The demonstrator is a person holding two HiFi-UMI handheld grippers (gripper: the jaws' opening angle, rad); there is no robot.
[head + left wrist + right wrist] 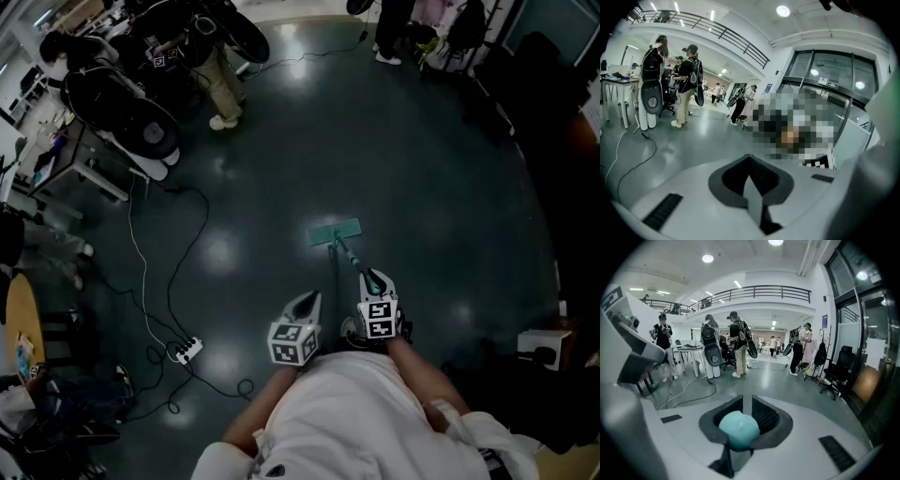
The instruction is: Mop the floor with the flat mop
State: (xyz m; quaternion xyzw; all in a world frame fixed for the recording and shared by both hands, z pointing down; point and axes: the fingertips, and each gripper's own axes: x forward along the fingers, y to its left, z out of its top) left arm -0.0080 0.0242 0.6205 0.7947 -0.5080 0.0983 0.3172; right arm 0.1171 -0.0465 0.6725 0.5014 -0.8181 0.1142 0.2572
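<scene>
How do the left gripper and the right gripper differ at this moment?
The right gripper is clamped on the teal end of the mop handle; the left gripper has its jaws together on nothing. The right gripper lines up with the handle running to the mop head on the floor; the left gripper sits beside it, off the handle. Both are held close in front of the person.

Teal flat mop on dark grey floor (glossy, light-flecked).
</scene>
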